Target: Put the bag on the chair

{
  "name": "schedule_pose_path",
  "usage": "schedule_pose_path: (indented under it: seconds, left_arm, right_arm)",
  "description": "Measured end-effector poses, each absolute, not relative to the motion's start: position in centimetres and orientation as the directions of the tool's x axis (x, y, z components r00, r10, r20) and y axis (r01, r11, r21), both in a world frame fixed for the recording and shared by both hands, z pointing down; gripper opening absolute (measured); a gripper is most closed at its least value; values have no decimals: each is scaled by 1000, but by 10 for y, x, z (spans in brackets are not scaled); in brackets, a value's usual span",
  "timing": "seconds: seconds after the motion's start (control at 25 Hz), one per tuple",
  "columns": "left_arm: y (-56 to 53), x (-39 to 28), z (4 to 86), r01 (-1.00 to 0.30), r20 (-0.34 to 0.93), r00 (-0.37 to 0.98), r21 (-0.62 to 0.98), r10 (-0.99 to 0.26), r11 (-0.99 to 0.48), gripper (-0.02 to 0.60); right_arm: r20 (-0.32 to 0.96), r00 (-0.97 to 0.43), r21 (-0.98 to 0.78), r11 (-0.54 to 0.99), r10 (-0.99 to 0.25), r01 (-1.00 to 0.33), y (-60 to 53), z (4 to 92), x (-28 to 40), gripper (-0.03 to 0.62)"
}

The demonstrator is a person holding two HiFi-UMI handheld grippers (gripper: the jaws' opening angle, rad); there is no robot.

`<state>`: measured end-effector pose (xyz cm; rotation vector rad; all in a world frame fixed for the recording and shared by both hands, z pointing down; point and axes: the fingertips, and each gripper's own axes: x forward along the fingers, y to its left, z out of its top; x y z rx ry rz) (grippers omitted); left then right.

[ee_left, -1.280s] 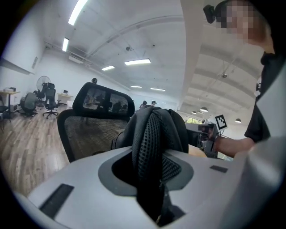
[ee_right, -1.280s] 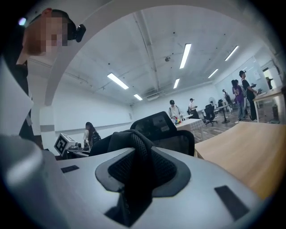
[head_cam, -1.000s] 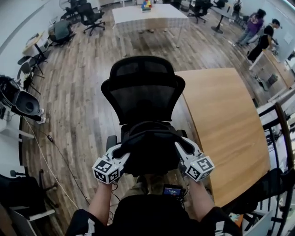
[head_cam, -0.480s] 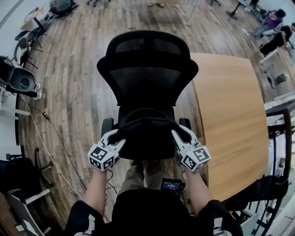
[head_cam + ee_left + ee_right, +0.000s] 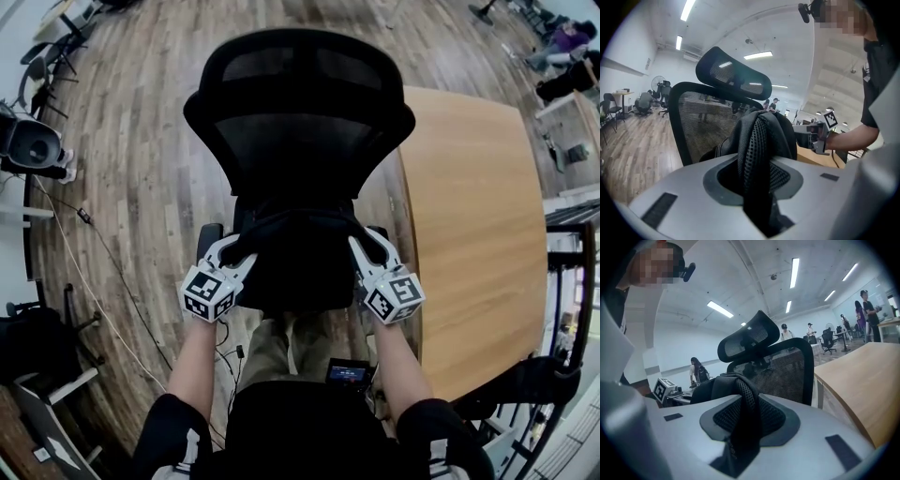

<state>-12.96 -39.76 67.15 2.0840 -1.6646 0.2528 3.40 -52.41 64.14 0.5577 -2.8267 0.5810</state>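
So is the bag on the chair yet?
Cannot tell. The left gripper and right gripper hold the backpack over the office chair; its underside is hidden.

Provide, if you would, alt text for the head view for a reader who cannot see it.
Seen from above, the left hand-held gripper and the right hand-held gripper each clamp one side of a black bag at the seat of a black mesh office chair. A wooden table stands at the right.
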Motion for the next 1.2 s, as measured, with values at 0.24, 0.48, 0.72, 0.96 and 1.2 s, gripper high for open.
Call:
schedule_pose_path:
  seconds: [0.24,0.48,0.72,0.96,1.2]
  left_arm:
    - [-427,-148,688,-978,453,188,171,-871,-122,124]
    - [-452,-165,722,-986,502,110,167,-858,-28,147]
    - [-474,-181,749,-983,541,126,179,-831,-32,155]
    - [-497,-194,779,-979,586,141,201,-798,-25,169]
    - [-506,-209,797,-983,600,113,182,-792,-2,192]
  right_arm:
    - [279,-894,-308,849,-352,-430,-555,658,17,124]
    - [326,-865,-268,840,-382,-472,-584,692,4,135]
    - [370,-831,-270,808,-415,-523,-608,725,-10,140]
    - [398,-822,-263,807,-408,-528,-633,757,-22,143]
    - [414,-804,-217,811,-427,-543,-643,774,-35,150]
